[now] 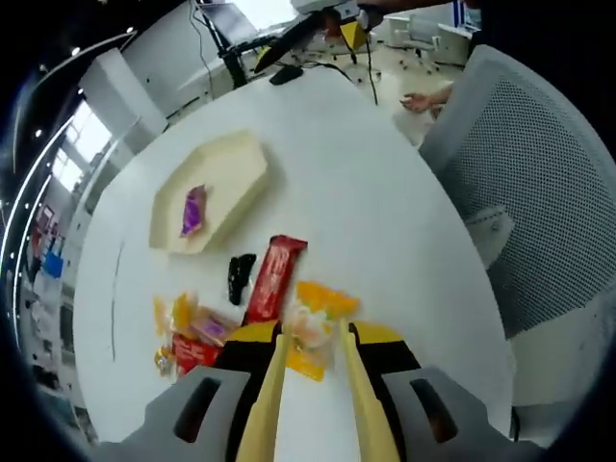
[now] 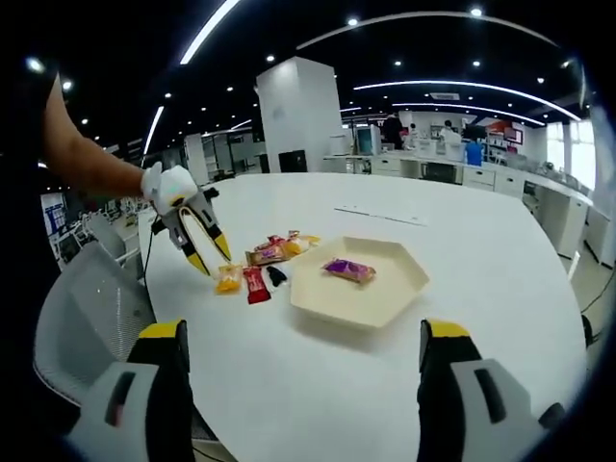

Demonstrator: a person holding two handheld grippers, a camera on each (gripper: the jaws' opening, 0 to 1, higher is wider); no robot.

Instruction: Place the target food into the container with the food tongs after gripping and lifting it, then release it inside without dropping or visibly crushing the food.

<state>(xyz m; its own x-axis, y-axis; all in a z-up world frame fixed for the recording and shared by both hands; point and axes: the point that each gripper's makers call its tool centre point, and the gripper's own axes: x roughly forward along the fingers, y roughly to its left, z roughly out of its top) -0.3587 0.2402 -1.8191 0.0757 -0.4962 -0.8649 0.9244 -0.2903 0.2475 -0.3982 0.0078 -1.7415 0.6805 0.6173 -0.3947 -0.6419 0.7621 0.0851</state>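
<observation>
The left gripper (image 1: 310,358) is working wooden tongs (image 1: 272,395) around an orange snack packet (image 1: 316,332); can't tell if it's clenched. Squeezing hard risks crushing it before reaching the hexagonal tray (image 1: 248,154). The right gripper (image 2: 300,380) is hanging released.

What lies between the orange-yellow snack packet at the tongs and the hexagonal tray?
In the left gripper view, a red packet and a small black item lie between the orange-yellow packet and the tray.

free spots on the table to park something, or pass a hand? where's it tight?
Free: the white table beyond and right of the cream tray, and the strip in front of it. Inside the tray, bare floor around the purple packet. Tight: the snack cluster left of the tray, where the left gripper hovers with tongs.
</observation>
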